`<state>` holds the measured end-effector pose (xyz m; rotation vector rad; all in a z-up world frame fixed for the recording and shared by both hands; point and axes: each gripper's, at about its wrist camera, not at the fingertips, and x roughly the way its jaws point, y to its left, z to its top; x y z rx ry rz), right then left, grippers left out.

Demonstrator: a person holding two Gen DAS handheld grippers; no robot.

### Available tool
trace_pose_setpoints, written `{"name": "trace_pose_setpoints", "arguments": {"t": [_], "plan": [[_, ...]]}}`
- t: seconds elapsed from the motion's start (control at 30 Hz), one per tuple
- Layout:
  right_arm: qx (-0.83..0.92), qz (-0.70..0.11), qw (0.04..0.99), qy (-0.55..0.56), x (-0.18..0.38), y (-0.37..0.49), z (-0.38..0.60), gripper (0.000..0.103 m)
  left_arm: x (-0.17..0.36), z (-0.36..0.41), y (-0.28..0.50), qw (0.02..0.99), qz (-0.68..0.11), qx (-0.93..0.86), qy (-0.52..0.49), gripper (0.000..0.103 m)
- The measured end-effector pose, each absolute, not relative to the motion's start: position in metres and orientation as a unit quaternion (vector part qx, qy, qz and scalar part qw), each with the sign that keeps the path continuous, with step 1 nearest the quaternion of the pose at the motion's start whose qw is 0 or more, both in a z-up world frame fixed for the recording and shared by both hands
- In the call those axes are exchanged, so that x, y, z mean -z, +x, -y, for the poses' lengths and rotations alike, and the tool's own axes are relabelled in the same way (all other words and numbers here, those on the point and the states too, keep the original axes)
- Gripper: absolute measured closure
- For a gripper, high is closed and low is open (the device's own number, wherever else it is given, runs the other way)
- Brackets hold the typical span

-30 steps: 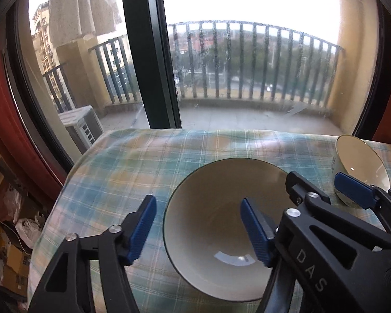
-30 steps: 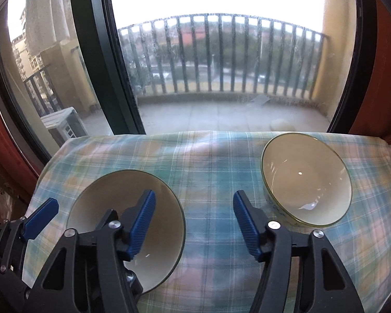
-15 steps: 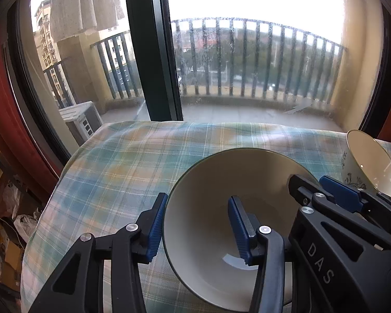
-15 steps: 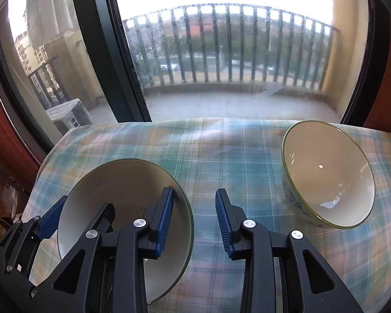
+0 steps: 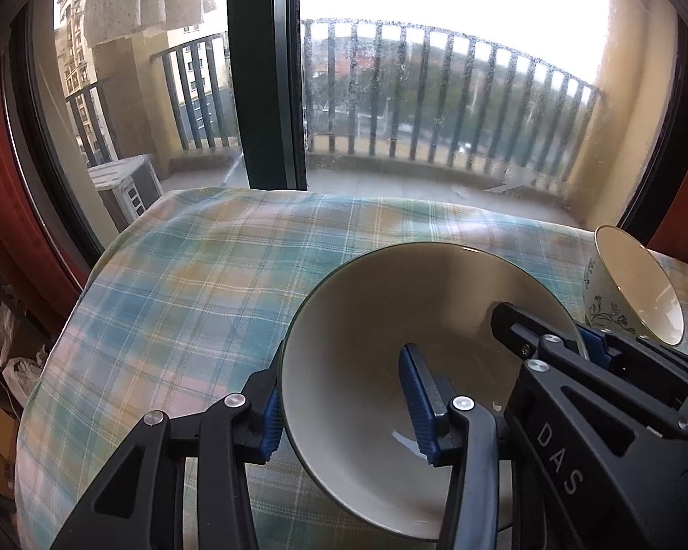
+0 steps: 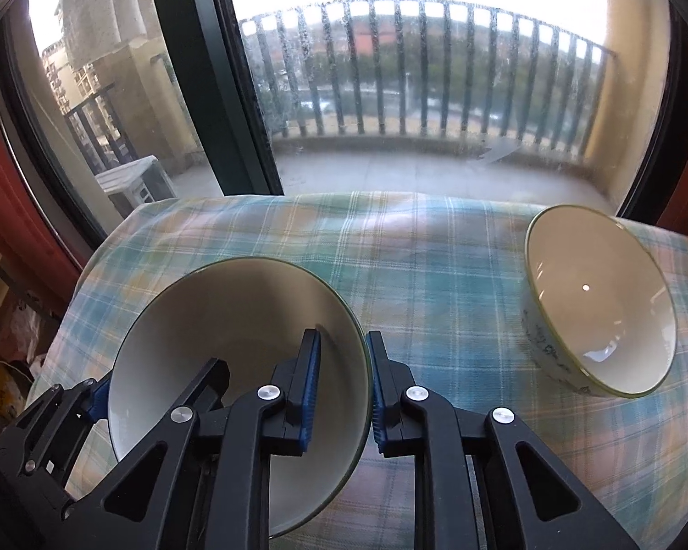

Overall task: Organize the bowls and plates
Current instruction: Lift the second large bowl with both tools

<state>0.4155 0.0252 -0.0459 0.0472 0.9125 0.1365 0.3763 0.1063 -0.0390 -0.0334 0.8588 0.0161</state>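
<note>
A large cream bowl (image 5: 367, 321) with a dark green rim sits on the plaid tablecloth (image 5: 183, 298), with both grippers at it. My left gripper (image 5: 344, 389) straddles its left rim, jaws closing. The outer pad lies against the outside wall, while the inner pad (image 5: 417, 403) still stands off the wall inside. My right gripper (image 6: 341, 366) is shut on the same bowl's (image 6: 234, 321) right rim, one pad inside and one outside. A smaller cream bowl (image 6: 596, 302) with a floral pattern outside stands apart at the right, also seen as the small bowl (image 5: 633, 284) in the left wrist view.
The tablecloth (image 6: 435, 266) runs back to a large window with a dark frame post (image 5: 266, 68); a railed balcony lies beyond it. The table's left edge (image 5: 55, 343) drops off to bags and clutter on the floor. Bare cloth separates the two bowls.
Both grippers narrowed around the large bowl's rim. The right gripper's pads came together on the right rim. The left gripper's pads drew closer across the left rim. The small bowl stayed put.
</note>
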Motion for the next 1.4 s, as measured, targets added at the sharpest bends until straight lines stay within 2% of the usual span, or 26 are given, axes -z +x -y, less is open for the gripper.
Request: {"name": "trace_pose_setpoints", "arguments": {"t": [0.67,1.4], "plan": [[-0.058,-0.445,0.893,0.012,0.022,0.378,-0.019,0.081,0.018,-0.100,0.333,0.917,-0.400,-0.005,-0.009,0.059],[-0.044,-0.400,0.915,0.022,-0.026,0.271,0.027,0.081,-0.022,-0.062,0.240,0.932,-0.361,0.019,-0.003,0.059]]}}
